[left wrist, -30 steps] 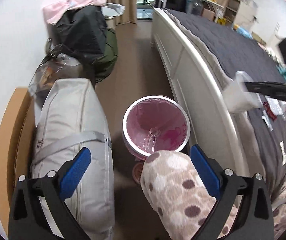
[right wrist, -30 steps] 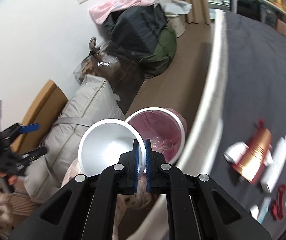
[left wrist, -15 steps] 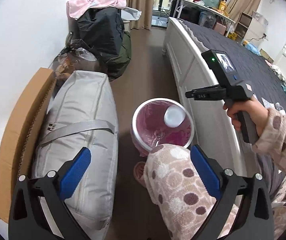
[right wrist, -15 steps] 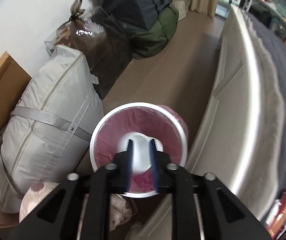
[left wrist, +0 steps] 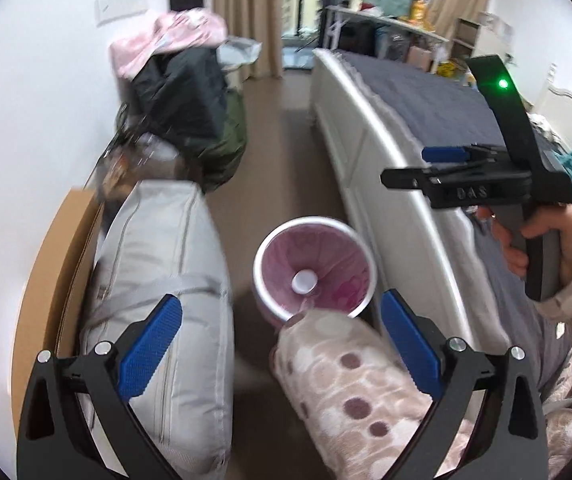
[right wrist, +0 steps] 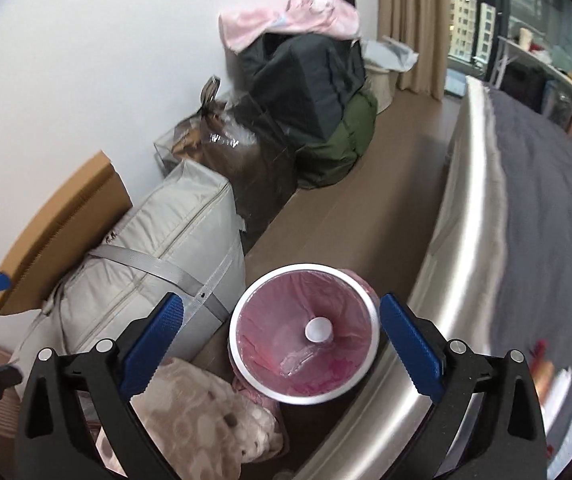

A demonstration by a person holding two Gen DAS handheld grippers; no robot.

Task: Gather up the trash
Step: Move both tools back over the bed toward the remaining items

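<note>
Pink liner film covers the inside of the trash bin [right wrist: 304,332], which stands on the floor [right wrist: 350,204] against the side edge of the bed [right wrist: 462,240]. A white cup [right wrist: 319,330] lies at the bottom of the bin, its round base facing up. This item counts as collected.

The right hand-held gripper [right wrist: 282,340] hovers directly above the bin opening with its blue pads [right wrist: 152,338] spread wide and nothing between them. Judgement: this position over the rim suits a release into the bin. The left hand-held gripper [left wrist: 282,340] is also spread and empty, held back from the bin over the person's patterned knee [left wrist: 350,384]. Judgement: it is kept clear so the right side can work at the opening.

A grey storage bag [right wrist: 146,248], a cardboard panel [right wrist: 66,228] and dark bags [right wrist: 306,80] line the wall beyond the bin.

Limits of view:
- More items lie on the dark bedspread [right wrist: 558,200] near the bed's side edge, at the lower right of the right wrist view. They are blurred and cut off, so their type cannot be told.
- The bin's lower body is hidden behind the knee in the left wrist view.
- Whether the liner holds other trash under the cup cannot be told.
</note>
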